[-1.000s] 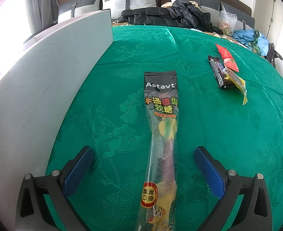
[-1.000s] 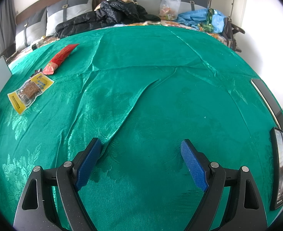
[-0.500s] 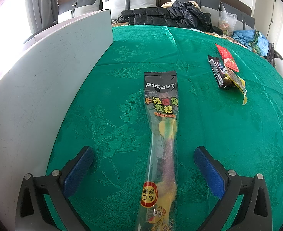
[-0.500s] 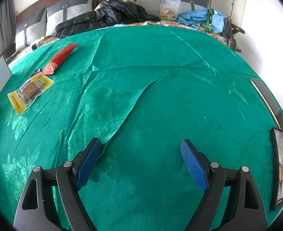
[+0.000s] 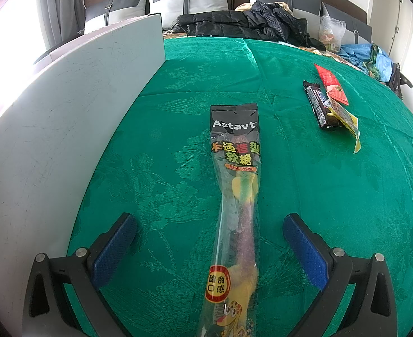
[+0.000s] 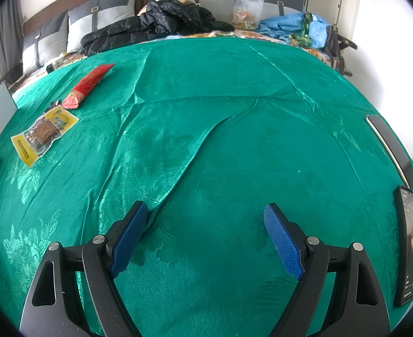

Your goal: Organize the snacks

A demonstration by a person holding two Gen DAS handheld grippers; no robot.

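A long clear gummy candy bag (image 5: 238, 205) with a black top lies lengthwise on the green cloth, running between the fingers of my left gripper (image 5: 209, 224), which is open and not touching it. Farther right lie a dark chocolate bar (image 5: 316, 105), a yellow snack pack (image 5: 344, 118) overlapping it, and a red packet (image 5: 331, 84). In the right wrist view the yellow snack pack (image 6: 42, 133) and red packet (image 6: 90, 84) lie at the far left. My right gripper (image 6: 206, 219) is open over bare, wrinkled cloth.
A tall white board (image 5: 66, 106) stands along the left side of the table. Two phones (image 6: 410, 252) (image 6: 392, 146) lie at the table's right edge. Behind the table is a sofa with dark jackets (image 6: 161, 25), a plastic bag (image 6: 247, 8) and blue cloth.
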